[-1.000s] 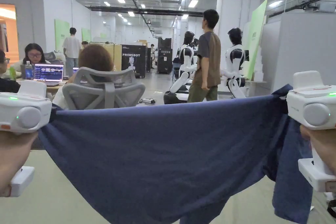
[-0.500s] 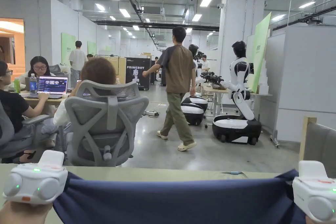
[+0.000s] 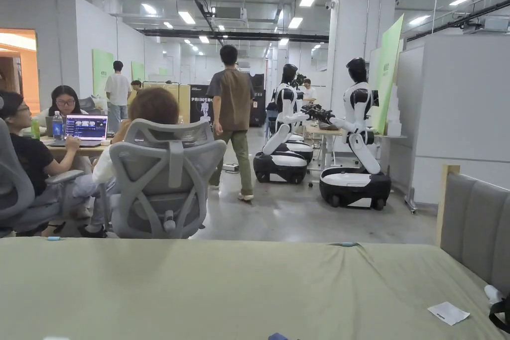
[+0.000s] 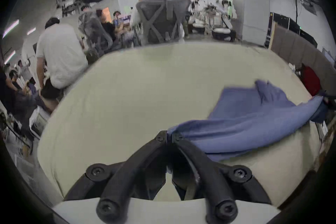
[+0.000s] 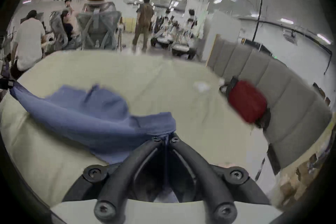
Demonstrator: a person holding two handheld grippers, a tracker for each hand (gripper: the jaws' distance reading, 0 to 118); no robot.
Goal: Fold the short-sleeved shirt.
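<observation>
On my left, my left gripper (image 4: 168, 137) has its 2 jaws squeezed together on a corner of the blue shirt (image 4: 251, 118). From there the shirt stretches to my right, low over the pale green table (image 4: 136, 91). Part of the shirt lies on the table and part hangs in a saggy band between my 2 grippers.

In the middle, I see a lot of bare table in the head view, with a tiny bit of blue at the bottom edge. Behind the table a person sits in a gray chair (image 3: 167, 181). Another person (image 3: 231, 117) stands on the floor past the chair. 2 white and black robots (image 3: 356, 137) stand farther to the right.

On my right, my right gripper (image 5: 165, 138) also pinches the shirt, with both jaws closed on the cloth. A red bag (image 5: 247, 102) rests beside a gray padded wall (image 5: 283, 100). A small white paper (image 3: 448, 313) lies on the table near that side.
</observation>
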